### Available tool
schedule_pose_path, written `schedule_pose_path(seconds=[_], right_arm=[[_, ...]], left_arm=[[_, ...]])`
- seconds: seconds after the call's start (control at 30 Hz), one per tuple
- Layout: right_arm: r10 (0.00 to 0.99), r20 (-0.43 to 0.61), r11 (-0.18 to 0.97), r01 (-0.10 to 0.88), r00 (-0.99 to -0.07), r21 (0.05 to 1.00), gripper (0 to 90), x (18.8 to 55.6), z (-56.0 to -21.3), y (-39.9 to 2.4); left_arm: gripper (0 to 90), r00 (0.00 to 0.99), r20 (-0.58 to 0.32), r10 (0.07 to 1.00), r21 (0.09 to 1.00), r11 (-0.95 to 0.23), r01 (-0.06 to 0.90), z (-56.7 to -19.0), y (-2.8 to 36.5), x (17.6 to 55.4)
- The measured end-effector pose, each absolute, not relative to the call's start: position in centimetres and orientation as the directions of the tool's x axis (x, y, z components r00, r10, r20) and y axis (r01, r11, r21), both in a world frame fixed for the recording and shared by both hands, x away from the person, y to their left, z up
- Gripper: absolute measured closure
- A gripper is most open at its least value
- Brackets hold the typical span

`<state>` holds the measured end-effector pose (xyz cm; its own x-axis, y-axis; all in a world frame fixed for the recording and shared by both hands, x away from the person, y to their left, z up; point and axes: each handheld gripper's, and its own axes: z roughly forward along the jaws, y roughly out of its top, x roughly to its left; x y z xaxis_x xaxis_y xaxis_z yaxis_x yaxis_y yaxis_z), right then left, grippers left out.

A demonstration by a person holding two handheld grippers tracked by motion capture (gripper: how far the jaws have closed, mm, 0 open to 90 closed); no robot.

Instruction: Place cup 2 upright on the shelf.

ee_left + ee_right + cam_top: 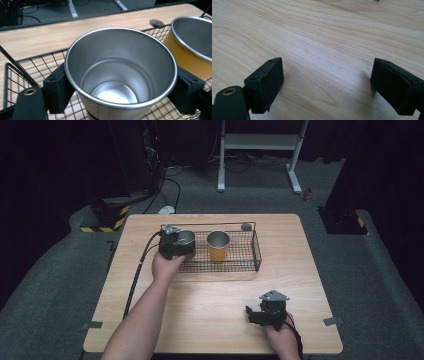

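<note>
Wire basket (256,251): orange cup (218,246) just beside clamped steel cup (120,75).

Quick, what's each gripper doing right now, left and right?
Left gripper: shut on the steel cup, over the wire basket.
Right gripper: open, holding nothing, above the table.

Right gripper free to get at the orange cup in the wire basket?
Probably yes: the right gripper rests open on bare table, and the orange cup stands upright, its near side unblocked; the left gripper holds the steel cup beside it.
</note>
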<state>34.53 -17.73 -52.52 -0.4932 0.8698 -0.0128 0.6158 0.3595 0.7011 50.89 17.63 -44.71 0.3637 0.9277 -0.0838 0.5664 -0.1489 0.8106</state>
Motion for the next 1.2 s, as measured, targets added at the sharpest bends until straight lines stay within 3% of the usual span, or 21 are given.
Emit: schedule_pose_path(seconds=[0.6, 1.2], right_arm=[[0.87, -0.013, 0.36, 0.616, -0.494, 0.701, 11.5, 34.5, -52.5, -17.7], [0.87, -0.012, 0.359, 0.616, -0.493, 0.701, 11.5, 34.5, -52.5, -17.7]], left_arm=[[18.7, 0.333, -0.062, 0.941, 0.74, -0.181, 0.648, -46.4, 16.8, 51.5], [18.7, 0.318, -0.044, 0.947, 0.723, -0.189, 0.665, -46.8, 16.5, 51.7]])
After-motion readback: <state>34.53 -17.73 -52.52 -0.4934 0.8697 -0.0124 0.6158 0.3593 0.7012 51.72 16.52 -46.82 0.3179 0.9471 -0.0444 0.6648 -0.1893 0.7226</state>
